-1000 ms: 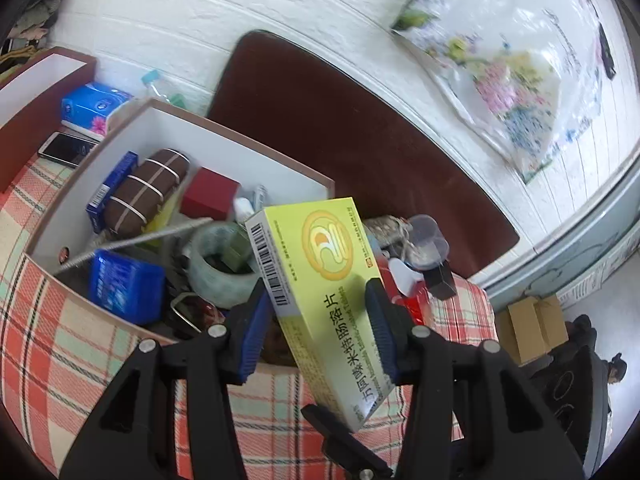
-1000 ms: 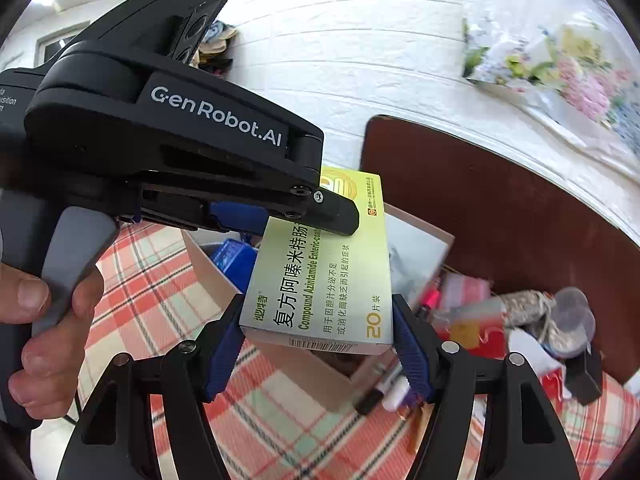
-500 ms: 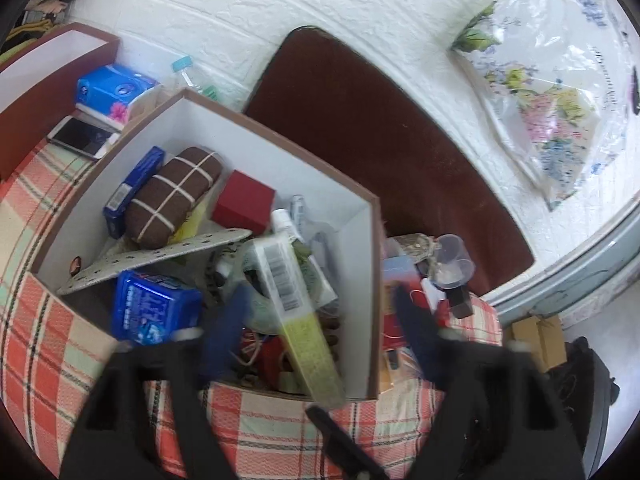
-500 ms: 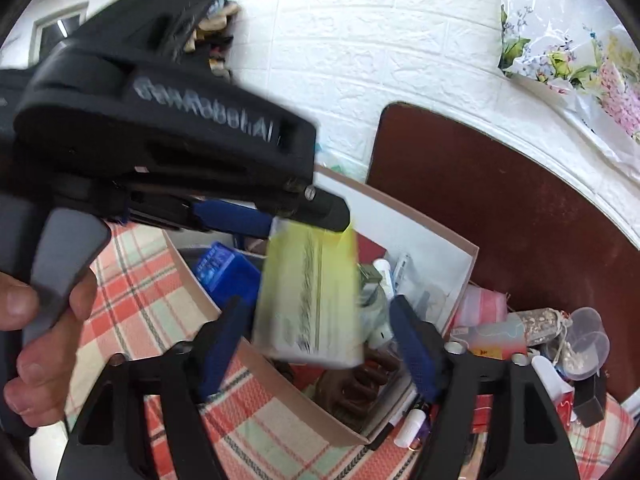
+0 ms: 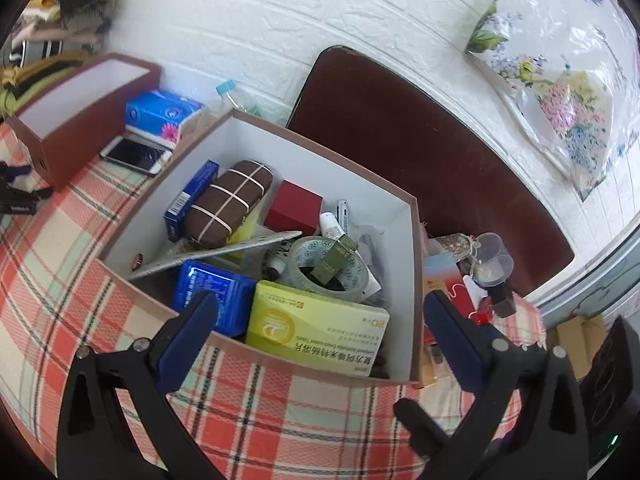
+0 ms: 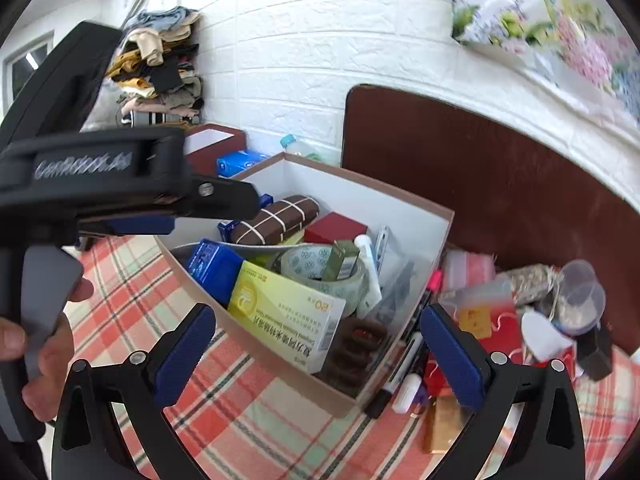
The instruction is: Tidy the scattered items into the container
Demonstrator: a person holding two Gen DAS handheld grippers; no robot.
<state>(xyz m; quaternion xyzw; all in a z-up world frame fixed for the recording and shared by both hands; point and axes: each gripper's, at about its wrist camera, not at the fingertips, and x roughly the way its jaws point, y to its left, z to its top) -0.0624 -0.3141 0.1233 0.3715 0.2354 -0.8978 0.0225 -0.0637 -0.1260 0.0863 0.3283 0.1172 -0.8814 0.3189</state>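
Yellow medicine box [image 5: 320,330] is lying in the container [image 5: 414,280] at its near edge, propped and tilted on the clutter; long axis running 9 to 3 in the left wrist view, its far end partly hidden; left gripper [image 5: 320,338] jaws sitting wide, gripping nothing; right gripper [image 6: 318,344] jaws are opening, nothing pinched between them; tape roll [image 5: 330,266] sitting at 12 of the box; loose items at 3 outside are hard to make out.

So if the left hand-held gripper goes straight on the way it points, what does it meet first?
Most likely the yellow box lying at the near end of the container, centred between the open left hand-held gripper's fingers. Depth is unclear: the container's near wall might come first.
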